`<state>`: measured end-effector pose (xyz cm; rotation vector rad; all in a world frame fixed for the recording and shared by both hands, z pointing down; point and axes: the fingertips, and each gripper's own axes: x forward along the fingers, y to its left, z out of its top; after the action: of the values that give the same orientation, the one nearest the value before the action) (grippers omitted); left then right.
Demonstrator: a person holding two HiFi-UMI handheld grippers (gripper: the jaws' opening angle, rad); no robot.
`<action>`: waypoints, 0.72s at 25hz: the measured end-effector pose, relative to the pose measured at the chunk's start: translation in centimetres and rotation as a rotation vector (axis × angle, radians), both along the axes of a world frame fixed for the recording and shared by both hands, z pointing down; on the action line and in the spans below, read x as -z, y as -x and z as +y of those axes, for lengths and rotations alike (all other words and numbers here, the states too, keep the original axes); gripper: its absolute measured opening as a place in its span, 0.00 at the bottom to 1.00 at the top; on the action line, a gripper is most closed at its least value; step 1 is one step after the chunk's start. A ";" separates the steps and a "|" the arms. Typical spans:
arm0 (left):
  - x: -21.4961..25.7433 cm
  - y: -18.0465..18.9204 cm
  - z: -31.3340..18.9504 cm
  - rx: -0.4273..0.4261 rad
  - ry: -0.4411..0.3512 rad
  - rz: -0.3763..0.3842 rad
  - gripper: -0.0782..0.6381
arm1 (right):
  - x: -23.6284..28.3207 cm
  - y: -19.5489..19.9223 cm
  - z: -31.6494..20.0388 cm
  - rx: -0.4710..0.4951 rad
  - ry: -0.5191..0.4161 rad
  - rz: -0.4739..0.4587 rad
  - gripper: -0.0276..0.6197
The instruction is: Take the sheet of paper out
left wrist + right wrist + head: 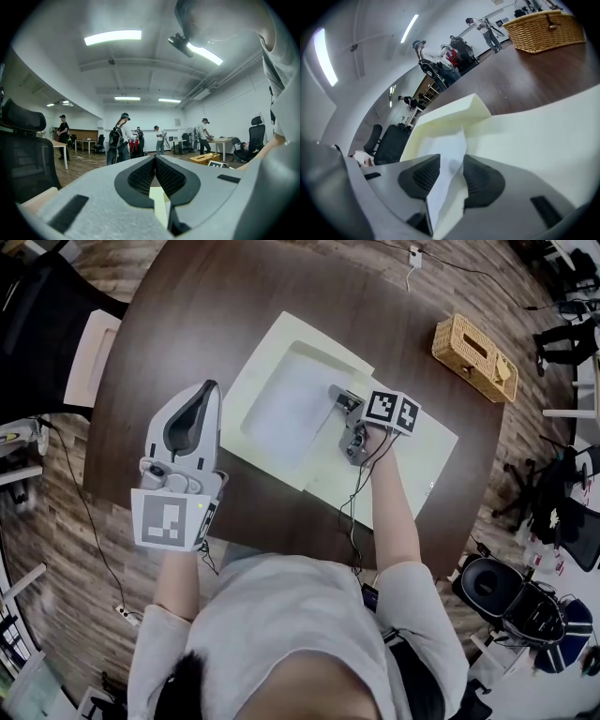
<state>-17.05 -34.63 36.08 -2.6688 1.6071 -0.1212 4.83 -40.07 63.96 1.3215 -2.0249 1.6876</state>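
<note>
The sheet of paper [284, 415], lying inside the cream tray [274, 341], is pinched at its edge by the right gripper [336, 395], so pulling it out is judged still to be done, while the left gripper [210, 388] is held clenched on nothing left of the tray.

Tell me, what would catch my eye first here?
The right claw pinches the edge of a white sheet of paper lying in a pale yellow folder in the middle of the dark round table. The left claw is shut and empty, held over the table's near left edge. A wicker basket sits at the far right.
</note>
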 end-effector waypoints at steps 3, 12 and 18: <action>0.1 -0.1 0.0 -0.003 -0.002 -0.001 0.12 | 0.3 1.0 0.3 0.022 0.007 -0.051 0.26; 0.2 0.0 -0.1 0.000 -0.005 -0.002 0.12 | 0.6 3.8 1.1 0.101 0.010 -0.128 0.26; 0.2 0.1 0.1 0.001 -0.005 -0.006 0.12 | 0.6 3.0 -0.2 0.018 -0.041 -0.088 0.26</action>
<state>-17.11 -34.51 35.83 -2.6608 1.6054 -0.1253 1.82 -40.29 63.33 1.2587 -2.1239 1.7350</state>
